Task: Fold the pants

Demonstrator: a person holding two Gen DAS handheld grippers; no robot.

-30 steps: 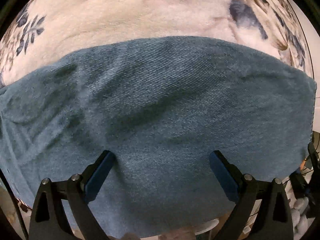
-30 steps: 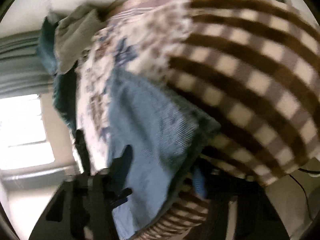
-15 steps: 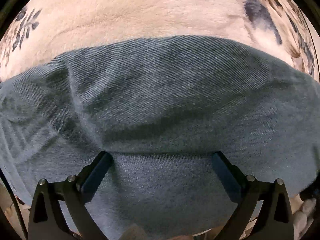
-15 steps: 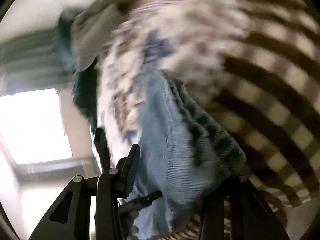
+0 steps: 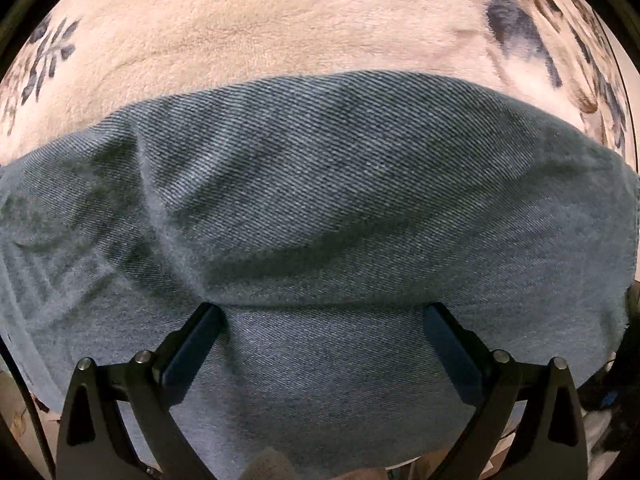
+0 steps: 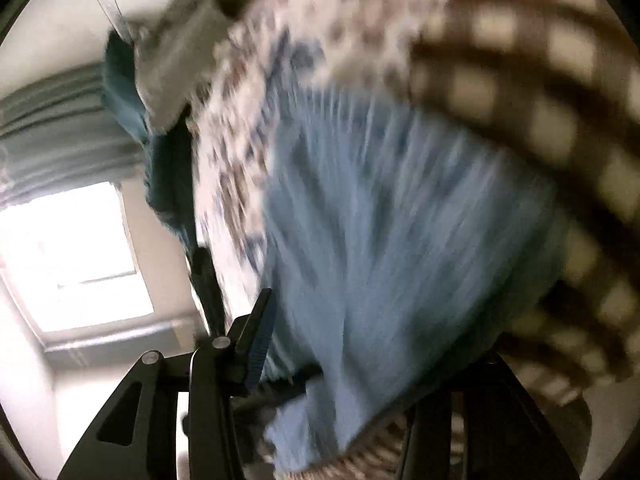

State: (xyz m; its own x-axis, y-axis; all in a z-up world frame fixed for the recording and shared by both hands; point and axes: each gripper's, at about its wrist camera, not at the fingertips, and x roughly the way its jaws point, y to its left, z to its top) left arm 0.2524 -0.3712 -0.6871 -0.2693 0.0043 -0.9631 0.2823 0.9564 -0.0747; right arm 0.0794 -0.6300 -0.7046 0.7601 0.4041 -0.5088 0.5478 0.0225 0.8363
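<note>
The blue denim pants (image 5: 320, 208) lie across a cream floral blanket (image 5: 260, 28) and fill most of the left wrist view. My left gripper (image 5: 324, 320) is open, its fingers spread wide just above the denim, holding nothing. In the blurred right wrist view the pants (image 6: 392, 240) show as a light blue panel. My right gripper (image 6: 360, 344) is open around the lower edge of the denim; its left finger (image 6: 260, 340) shows, and its right finger is hidden behind the cloth.
A brown and cream checked blanket (image 6: 560, 100) lies to the right of the pants. A heap of grey and teal clothes (image 6: 160, 80) sits at the far end. A bright window (image 6: 72, 256) and curtain are at the left.
The left gripper has stayed open over the denim, moving slightly closer. The right gripper has swung fast, and the denim now spreads wider between its fingers.
</note>
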